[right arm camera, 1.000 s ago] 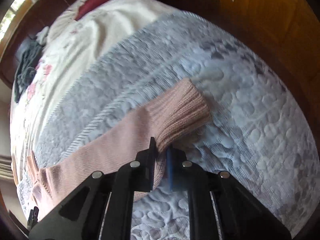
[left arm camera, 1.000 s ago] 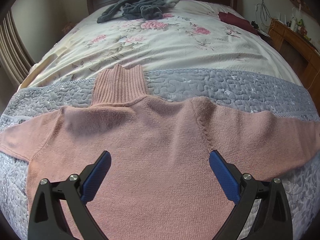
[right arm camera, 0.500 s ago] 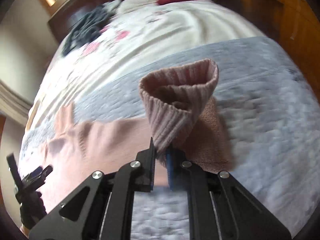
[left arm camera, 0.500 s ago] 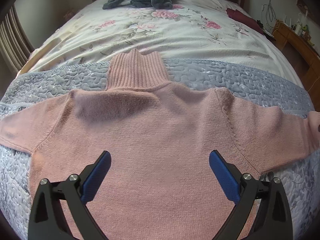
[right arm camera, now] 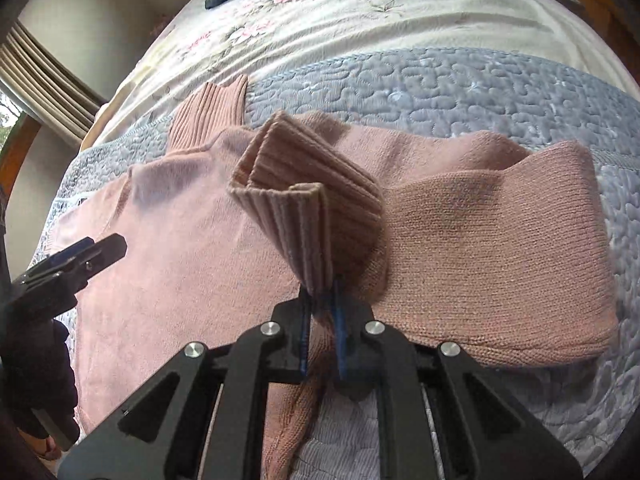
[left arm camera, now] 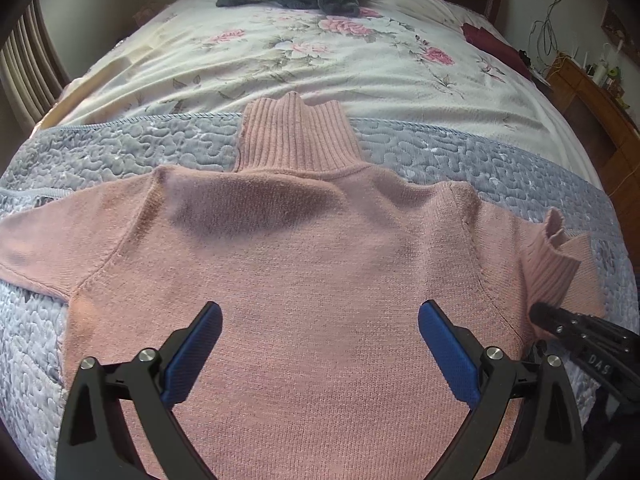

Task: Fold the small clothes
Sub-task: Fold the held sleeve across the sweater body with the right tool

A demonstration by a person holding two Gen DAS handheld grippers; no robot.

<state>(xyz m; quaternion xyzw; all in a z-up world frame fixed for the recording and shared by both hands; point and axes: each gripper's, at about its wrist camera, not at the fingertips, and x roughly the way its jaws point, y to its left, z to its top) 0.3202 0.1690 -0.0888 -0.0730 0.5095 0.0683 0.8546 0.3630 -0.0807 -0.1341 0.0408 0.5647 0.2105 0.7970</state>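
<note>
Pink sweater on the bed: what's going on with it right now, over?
Right gripper shut on sleeve cuff, folding it inward. Left gripper open above pink sweater, holding nothing. Nothing in the way.

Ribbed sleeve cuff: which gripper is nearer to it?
Right. The right gripper is shut on the ribbed sleeve cuff, lifting it over the pink sweater. The left gripper hovers open above the sweater's body, apart from the cuff.
</note>
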